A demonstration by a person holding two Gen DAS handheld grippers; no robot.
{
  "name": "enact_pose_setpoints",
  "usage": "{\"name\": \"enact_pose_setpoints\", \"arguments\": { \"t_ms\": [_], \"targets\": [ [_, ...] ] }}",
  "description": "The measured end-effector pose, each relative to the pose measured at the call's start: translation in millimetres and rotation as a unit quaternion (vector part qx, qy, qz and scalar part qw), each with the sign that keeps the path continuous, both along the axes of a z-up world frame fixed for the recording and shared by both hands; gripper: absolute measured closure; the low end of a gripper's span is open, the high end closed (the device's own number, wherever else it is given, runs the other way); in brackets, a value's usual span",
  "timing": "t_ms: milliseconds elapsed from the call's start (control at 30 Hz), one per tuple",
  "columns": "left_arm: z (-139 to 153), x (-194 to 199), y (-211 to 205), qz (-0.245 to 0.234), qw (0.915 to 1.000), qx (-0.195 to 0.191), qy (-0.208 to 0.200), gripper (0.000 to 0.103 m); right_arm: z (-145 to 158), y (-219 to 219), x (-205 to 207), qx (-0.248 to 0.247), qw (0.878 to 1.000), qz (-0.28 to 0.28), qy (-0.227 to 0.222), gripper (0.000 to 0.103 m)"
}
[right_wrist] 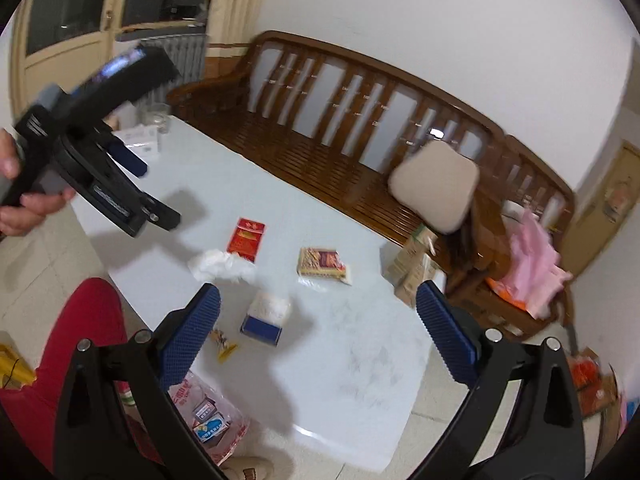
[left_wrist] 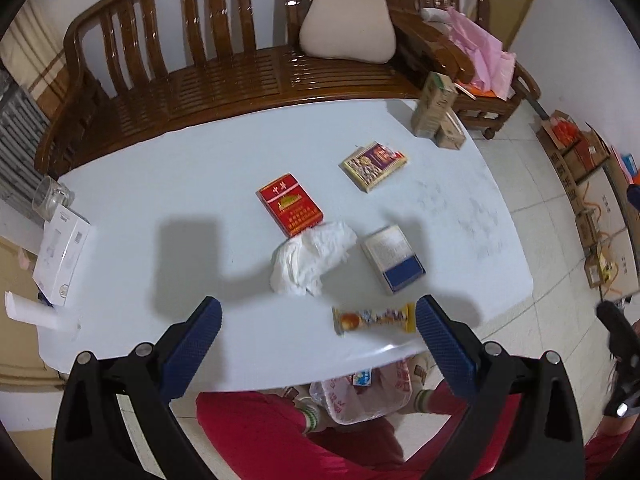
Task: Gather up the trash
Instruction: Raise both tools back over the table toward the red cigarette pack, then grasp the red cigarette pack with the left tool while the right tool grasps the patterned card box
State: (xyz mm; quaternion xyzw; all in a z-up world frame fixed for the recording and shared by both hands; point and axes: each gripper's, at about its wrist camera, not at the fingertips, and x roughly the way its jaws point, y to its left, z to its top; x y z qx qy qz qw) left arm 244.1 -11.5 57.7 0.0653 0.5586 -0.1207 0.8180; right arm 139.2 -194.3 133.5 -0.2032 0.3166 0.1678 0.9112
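Observation:
On the white table [left_wrist: 160, 200] lie a crumpled white tissue [left_wrist: 310, 258], a red cigarette pack [left_wrist: 289, 204], a white-and-blue box [left_wrist: 394, 258], a patterned flat packet [left_wrist: 374, 165] and a snack wrapper [left_wrist: 374, 318] at the near edge. My left gripper [left_wrist: 318, 322] is open and empty, above the near edge, with the wrapper between its fingers' line. My right gripper [right_wrist: 318, 310] is open and empty above the table; the box [right_wrist: 266, 316], tissue [right_wrist: 222, 266] and wrapper [right_wrist: 224, 344] lie ahead. A clear plastic bag [right_wrist: 212, 424] with trash sits on the floor below the table.
A wooden bench [left_wrist: 240, 80] with a beige cushion [left_wrist: 348, 26] runs behind the table. Cartons [left_wrist: 434, 110] stand at the far right corner. A glass jar [left_wrist: 50, 196] and white box [left_wrist: 62, 256] sit at the left edge. Cardboard boxes [left_wrist: 580, 168] line the wall.

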Motion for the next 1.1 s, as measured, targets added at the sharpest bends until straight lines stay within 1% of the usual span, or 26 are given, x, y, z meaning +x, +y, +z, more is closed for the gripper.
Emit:
{"name": "enact_pose_setpoints", "arguments": {
  "t_ms": [100, 200, 233, 300, 367, 433, 500, 567, 700, 767, 900, 1033, 1100],
  "targets": [
    [-9.4, 21.1, -2.7, 0.010, 0.9999, 0.001, 0.013, 0.008, 2.2, -4.0, 23.3, 0.000, 1.000, 0.028, 0.004, 0.007],
    [-23.9, 42.9, -5.3, 0.026, 0.9991, -0.006, 0.033, 0.008, -3.5, -2.9, 51.7, -0.023, 0.998, 0.064, 0.013, 0.007],
    [-29.4, 49.6, -6.3, 0.030, 0.9987, -0.008, 0.041, 0.008, -8.1, -1.4, 63.5, -0.033, 0.996, 0.080, 0.025, 0.007],
    [-43.4, 64.6, -9.6, 0.036, 0.9977, -0.009, 0.056, 0.008, -17.1, 1.5, 81.0, -0.051, 0.992, 0.108, 0.044, 0.007],
    [-56.1, 77.1, -12.2, 0.040, 0.9969, -0.007, 0.067, 0.008, -30.3, 5.2, 98.0, -0.082, 0.986, 0.135, 0.058, 0.007],
    [-67.6, 88.7, -14.0, 0.045, 0.9960, -0.007, 0.077, 0.008, -44.1, 7.5, 114.5, -0.101, 0.979, 0.159, 0.078, 0.007],
    [-81.1, 102.1, -15.2, 0.051, 0.9944, -0.010, 0.092, 0.008, -55.6, 9.1, 129.7, -0.104, 0.973, 0.178, 0.101, 0.007],
    [-92.4, 114.1, -16.4, 0.056, 0.9930, -0.011, 0.103, 0.008, -69.9, 13.0, 144.8, -0.111, 0.964, 0.205, 0.131, 0.007],
    [-117.5, 138.5, -16.8, 0.074, 0.9896, -0.007, 0.123, 0.008, -96.5, 21.1, 165.8, -0.151, 0.946, 0.239, 0.155, 0.007],
    [-127.9, 148.1, -15.5, 0.083, 0.9881, -0.007, 0.129, 0.008, -113.1, 26.2, 179.9, -0.173, 0.935, 0.256, 0.172, 0.007],
    [-150.0, 163.6, -11.5, 0.100, 0.9851, 0.003, 0.140, 0.008, -142.9, 32.1, 206.3, -0.188, 0.921, 0.277, 0.200, 0.007],
    [-167.1, 174.2, -7.2, 0.111, 0.9818, 0.008, 0.154, 0.008, -172.4, 45.8, 228.4, -0.219, 0.906, 0.294, 0.213, 0.007],
    [-173.9, 178.5, -3.6, 0.116, 0.9805, 0.005, 0.159, 0.008, -184.9, 52.9, 237.4, -0.230, 0.898, 0.302, 0.223, 0.007]
  ]
}}
